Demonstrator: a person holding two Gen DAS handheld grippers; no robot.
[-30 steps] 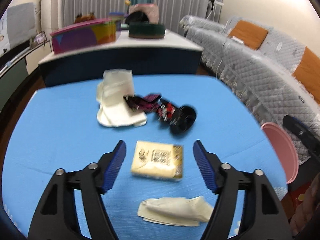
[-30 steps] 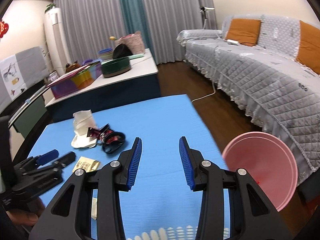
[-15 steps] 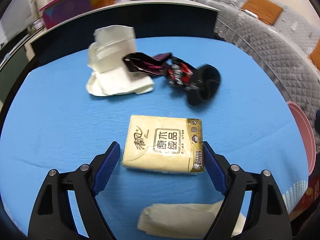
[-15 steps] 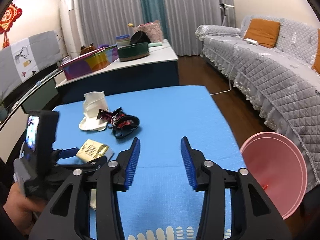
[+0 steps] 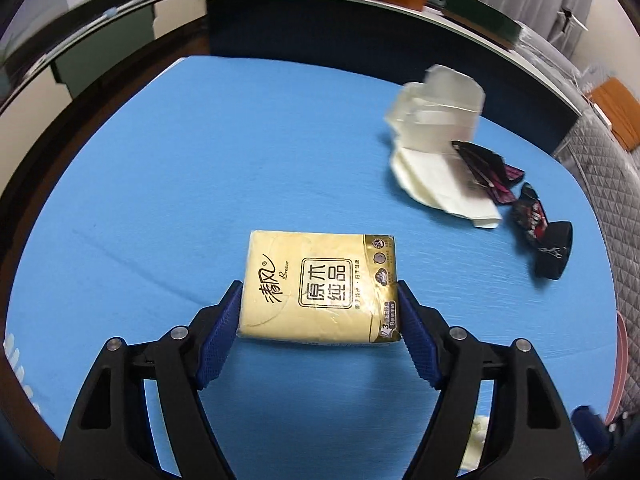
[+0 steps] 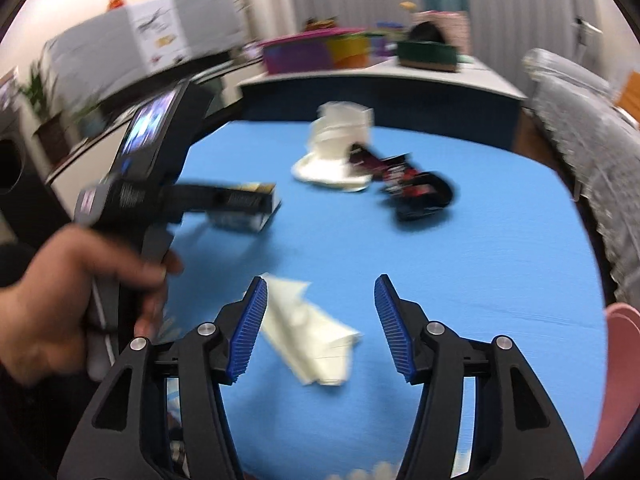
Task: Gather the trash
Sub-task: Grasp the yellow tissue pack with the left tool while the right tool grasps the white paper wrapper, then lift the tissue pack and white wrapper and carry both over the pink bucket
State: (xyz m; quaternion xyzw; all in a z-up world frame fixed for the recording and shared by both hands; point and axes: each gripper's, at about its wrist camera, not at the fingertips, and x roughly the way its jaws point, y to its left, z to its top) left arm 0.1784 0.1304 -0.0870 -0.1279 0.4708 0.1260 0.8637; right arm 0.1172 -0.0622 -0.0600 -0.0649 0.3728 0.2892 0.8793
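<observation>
A yellow tissue pack (image 5: 320, 280) lies on the blue table (image 5: 180, 160). My left gripper (image 5: 319, 286) straddles its near end. Both pads sit close against its sides, and the pack is not dented. The right wrist view shows that pack (image 6: 256, 200) blurred, in front of the hand (image 6: 68, 288) holding the left gripper. My right gripper (image 6: 321, 280) hangs over a crumpled white tissue (image 6: 308, 336). Its jaws are opening, and the tissue lies between them nearer the left finger, untouched. Further off are a white paper heap (image 5: 436, 140) and dark wrappers (image 5: 548, 244).
A pink bin (image 6: 624, 364) stands off the table's right edge, beside a grey quilted sofa (image 6: 592, 128). Behind the blue table is a low white-topped counter (image 6: 380, 76) with coloured boxes on it. A dark cabinet edge (image 5: 100, 52) runs along the far left.
My left gripper came down and rolled, and its pads now flank the tissue pack. My right gripper swung left and down over the crumpled tissue, and its jaws widened.
</observation>
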